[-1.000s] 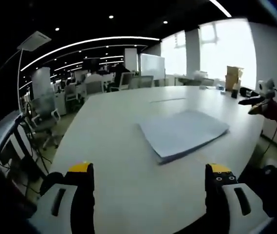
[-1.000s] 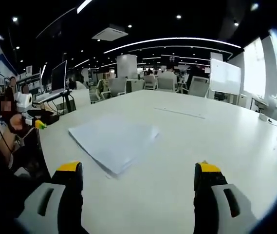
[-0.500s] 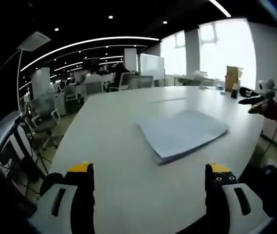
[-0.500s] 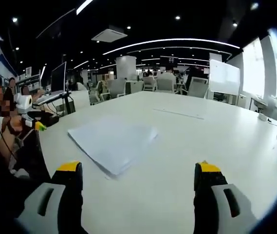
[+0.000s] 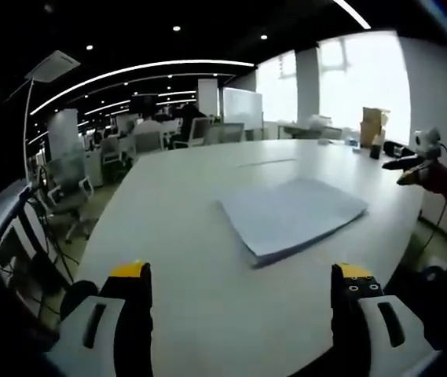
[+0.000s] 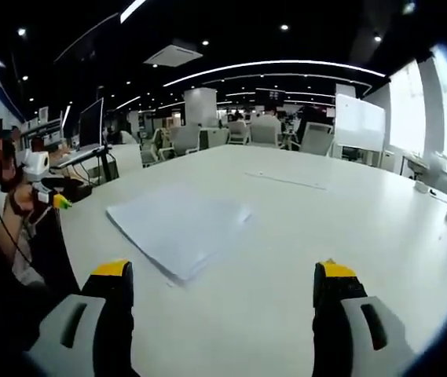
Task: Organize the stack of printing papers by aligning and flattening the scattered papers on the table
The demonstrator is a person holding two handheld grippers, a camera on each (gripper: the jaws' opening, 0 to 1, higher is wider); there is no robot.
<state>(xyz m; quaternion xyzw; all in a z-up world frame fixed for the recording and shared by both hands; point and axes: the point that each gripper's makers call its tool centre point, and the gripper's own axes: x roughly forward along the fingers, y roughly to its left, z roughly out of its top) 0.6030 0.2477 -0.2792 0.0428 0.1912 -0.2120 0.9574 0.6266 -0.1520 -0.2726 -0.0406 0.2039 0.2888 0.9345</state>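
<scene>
A flat stack of white printing papers (image 5: 292, 214) lies on the large white table (image 5: 176, 196), its sheets slightly fanned at the edges. In the left gripper view my left gripper (image 5: 243, 302) is open, well short of the stack, which sits ahead and to the right. The right gripper view has the same stack (image 6: 177, 228) ahead and left of my open right gripper (image 6: 221, 302). Nothing is between either pair of jaws. At the right edge of the left gripper view the other gripper (image 5: 415, 161) shows; at the left of the right gripper view a yellow-tipped gripper (image 6: 54, 200) shows.
A person (image 6: 3, 228) stands at the table's left edge in the right gripper view. Office chairs (image 5: 70, 188) and desks ring the table. A cardboard box (image 5: 374, 124) and small items sit at the far end near the windows. A thin strip (image 6: 290, 181) lies across the table beyond the stack.
Both views have shifted very slightly; the stack and the grippers' jaws look unchanged.
</scene>
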